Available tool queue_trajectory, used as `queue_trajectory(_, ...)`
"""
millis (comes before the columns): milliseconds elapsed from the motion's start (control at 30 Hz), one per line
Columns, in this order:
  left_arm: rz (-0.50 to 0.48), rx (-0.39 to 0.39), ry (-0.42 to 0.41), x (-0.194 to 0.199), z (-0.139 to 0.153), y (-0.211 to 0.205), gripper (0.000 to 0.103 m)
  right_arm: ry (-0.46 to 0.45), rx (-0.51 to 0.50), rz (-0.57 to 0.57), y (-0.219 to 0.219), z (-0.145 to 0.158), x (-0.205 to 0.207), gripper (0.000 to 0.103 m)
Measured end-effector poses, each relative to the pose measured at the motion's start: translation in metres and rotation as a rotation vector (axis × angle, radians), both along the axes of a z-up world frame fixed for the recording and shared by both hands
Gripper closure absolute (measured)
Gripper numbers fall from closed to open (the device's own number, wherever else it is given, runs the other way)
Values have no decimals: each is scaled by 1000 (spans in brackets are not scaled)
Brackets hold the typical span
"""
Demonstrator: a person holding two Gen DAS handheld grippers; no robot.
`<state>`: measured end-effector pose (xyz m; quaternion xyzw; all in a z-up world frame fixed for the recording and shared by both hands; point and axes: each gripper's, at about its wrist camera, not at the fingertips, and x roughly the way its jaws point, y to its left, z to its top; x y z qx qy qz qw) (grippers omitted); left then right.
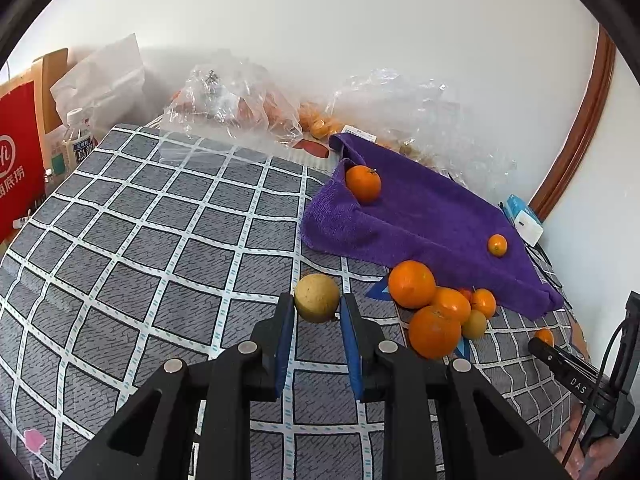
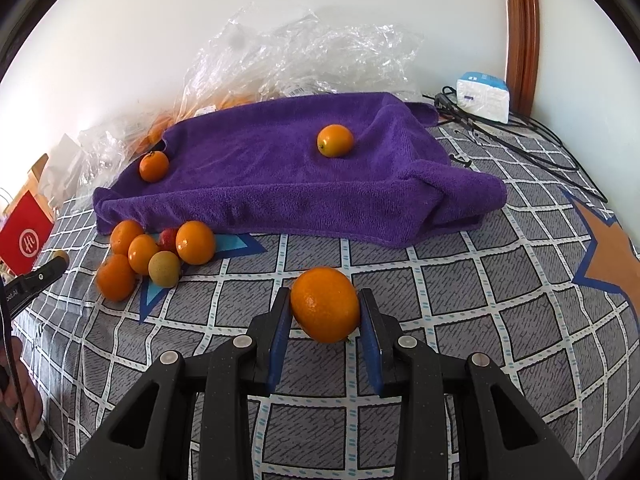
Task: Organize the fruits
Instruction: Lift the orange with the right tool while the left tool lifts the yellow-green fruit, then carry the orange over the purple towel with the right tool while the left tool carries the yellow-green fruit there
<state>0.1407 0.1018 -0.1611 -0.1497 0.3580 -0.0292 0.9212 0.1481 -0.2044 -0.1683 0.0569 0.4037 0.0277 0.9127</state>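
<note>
My left gripper [image 1: 317, 307] is shut on a yellow-brown round fruit [image 1: 317, 297] just above the checked cloth. My right gripper [image 2: 325, 311] is shut on an orange [image 2: 325, 304], and its tip shows at the right edge of the left wrist view [image 1: 538, 346]. A purple towel [image 2: 280, 176] holds one orange at its left end [image 2: 154, 166] and a small orange further right [image 2: 335, 141]. A pile of several oranges with one yellowish fruit [image 2: 164, 268] lies in front of the towel's left corner; the pile shows in the left wrist view [image 1: 436, 308].
Clear plastic bags with more fruit [image 1: 236, 108] lie against the wall behind the towel. A red paper bag [image 1: 18, 160] and a bottle [image 1: 78, 140] stand at the far left. A white pack [image 2: 482, 96] and black cables [image 2: 520, 136] lie at the right.
</note>
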Motion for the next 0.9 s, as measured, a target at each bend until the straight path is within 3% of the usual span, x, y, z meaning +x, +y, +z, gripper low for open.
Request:
queue_trajectory(367, -47, 2, -21, 7, 38, -10, 80, -27, -26, 25, 11, 24, 11, 70)
queue_trajectory(667, -78, 29, -64, 43, 73, -28, 80, -75, 5, 24, 13, 49, 35, 70)
queue_trajectory(900, -99, 34, -56, 75, 77, -41, 80, -80, -5, 0, 9, 55, 59, 70)
